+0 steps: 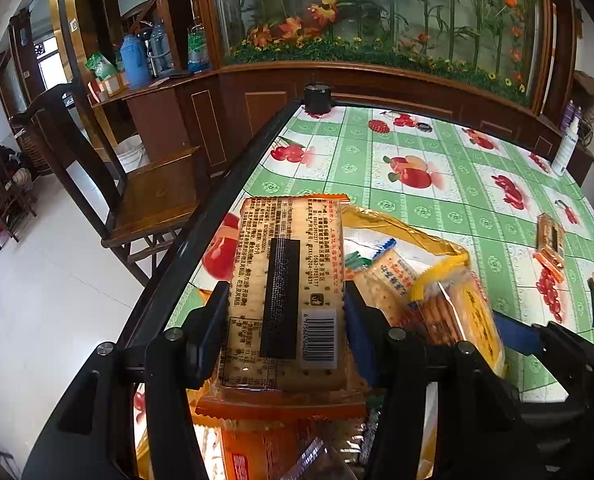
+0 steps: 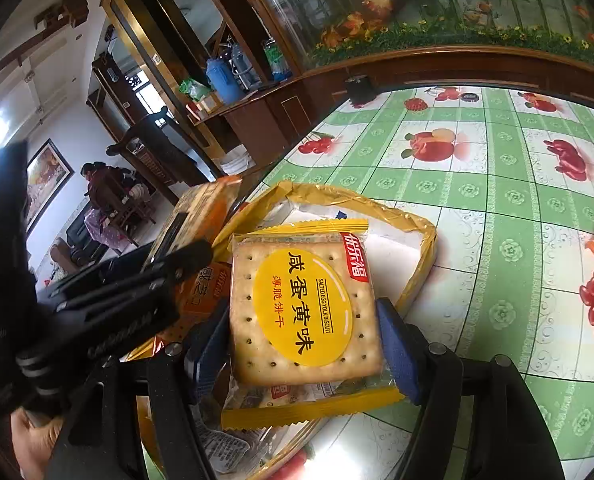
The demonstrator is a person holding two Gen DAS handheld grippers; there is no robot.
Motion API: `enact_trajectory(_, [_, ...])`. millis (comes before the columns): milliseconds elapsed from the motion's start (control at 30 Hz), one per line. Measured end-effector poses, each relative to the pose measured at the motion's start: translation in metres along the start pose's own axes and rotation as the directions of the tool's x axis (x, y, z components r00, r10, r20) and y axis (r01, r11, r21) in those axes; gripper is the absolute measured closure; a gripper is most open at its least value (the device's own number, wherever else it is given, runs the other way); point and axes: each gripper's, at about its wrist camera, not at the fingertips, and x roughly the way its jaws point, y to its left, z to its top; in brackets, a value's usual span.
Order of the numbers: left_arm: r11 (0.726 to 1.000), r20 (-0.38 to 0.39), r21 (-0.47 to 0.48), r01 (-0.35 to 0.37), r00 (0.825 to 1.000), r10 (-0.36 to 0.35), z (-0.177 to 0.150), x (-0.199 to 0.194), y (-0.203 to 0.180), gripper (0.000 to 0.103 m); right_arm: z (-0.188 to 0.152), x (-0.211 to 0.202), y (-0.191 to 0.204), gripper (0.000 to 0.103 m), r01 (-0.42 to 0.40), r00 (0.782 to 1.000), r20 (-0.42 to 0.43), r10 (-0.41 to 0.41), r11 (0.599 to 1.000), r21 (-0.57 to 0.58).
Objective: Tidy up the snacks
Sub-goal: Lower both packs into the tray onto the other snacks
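While gripped, two packets, apparently above bag: orange cracker packet (image 1: 285, 292) in left hand-held gripper (image 1: 287, 320), yellow biscuit packet (image 2: 303, 312) in right hand-held gripper (image 2: 303, 340), gold bag (image 2: 413, 236).

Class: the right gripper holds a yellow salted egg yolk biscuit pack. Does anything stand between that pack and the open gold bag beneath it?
Nothing visible does. The salted egg yolk biscuit pack, clamped in the right gripper, hangs directly over the gold bag, whose mouth is open.

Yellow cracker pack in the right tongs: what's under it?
Under the yellow cracker pack: the open gold bag, with more wrapped snack packs showing at its lower edge. The pack covers the rest of the bag.
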Motion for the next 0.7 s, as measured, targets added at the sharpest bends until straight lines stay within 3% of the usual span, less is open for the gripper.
enact_trajectory(467, [1.000, -0.064, -0.018, 0.000, 0.998, -0.001, -0.004, 0.019, 0.005, 0.049, 0.002, 0.010, 0.005, 0.030, 0.061, 0.998, 0.003, -0.061, 0.996, -0.057])
enact_trajectory(700, [1.000, -0.047, -0.010, -0.024, 0.999, 0.023, -0.005, 0.011, 0.003, 0.039, 0.001, 0.003, 0.009, 0.030, 0.038, 0.999, 0.016, -0.037, 0.997, -0.062])
